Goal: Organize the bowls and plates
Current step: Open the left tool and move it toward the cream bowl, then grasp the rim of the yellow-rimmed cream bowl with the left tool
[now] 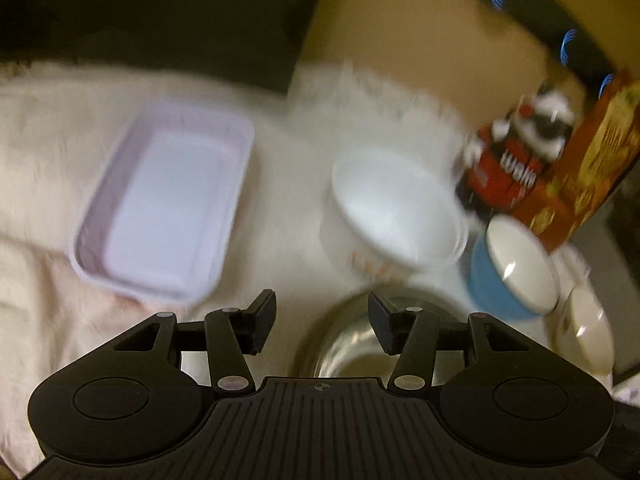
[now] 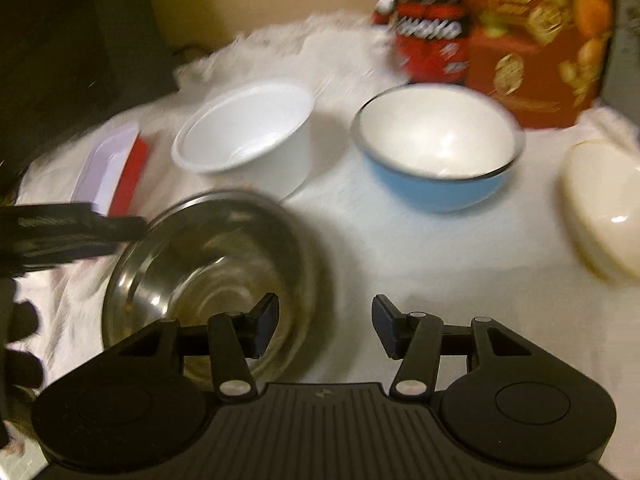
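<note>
Both views are blurred. A steel bowl stands on the white cloth; my right gripper is open above its right rim, empty. My left gripper is open and empty, with the steel bowl just beyond its right finger; the left gripper also shows in the right wrist view at the bowl's left rim. Beyond stand a white bowl, a blue bowl with white inside and a cream bowl on its side. A lilac rectangular tray lies at left.
A red snack packet and a red-orange box stand at the back right. The white cloth covers the table. Dark space lies beyond the table's far left edge.
</note>
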A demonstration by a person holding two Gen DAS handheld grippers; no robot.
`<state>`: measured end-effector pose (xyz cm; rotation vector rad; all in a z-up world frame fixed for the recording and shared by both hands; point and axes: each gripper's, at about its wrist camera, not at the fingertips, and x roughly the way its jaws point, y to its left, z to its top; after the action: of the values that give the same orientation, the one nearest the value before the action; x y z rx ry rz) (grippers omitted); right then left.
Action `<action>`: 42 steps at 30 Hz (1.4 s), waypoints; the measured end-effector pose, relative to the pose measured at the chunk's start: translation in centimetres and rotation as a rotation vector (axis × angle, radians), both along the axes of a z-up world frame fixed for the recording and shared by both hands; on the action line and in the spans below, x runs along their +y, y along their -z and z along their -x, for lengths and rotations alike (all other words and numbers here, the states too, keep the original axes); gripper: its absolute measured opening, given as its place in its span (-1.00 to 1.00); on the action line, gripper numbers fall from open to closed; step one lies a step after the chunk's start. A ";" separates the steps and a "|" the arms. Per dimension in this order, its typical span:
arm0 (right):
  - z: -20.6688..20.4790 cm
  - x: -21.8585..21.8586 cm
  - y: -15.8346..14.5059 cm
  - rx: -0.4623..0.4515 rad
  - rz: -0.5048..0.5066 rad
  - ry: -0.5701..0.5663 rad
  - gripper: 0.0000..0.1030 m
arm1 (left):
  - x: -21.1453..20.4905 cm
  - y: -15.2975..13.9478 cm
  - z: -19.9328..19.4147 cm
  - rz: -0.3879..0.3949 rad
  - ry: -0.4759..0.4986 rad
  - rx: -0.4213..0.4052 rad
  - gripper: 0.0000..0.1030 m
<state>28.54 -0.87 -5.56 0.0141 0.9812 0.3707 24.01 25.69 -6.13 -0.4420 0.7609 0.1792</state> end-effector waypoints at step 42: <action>-12.0 -22.7 1.9 -0.193 0.213 0.104 0.07 | -30.5 6.3 -16.1 0.085 0.357 0.188 -0.33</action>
<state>40.50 -23.59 -7.47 -0.1606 0.8213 0.1666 40.08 -4.76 -12.47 -0.3655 1.0215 -0.1481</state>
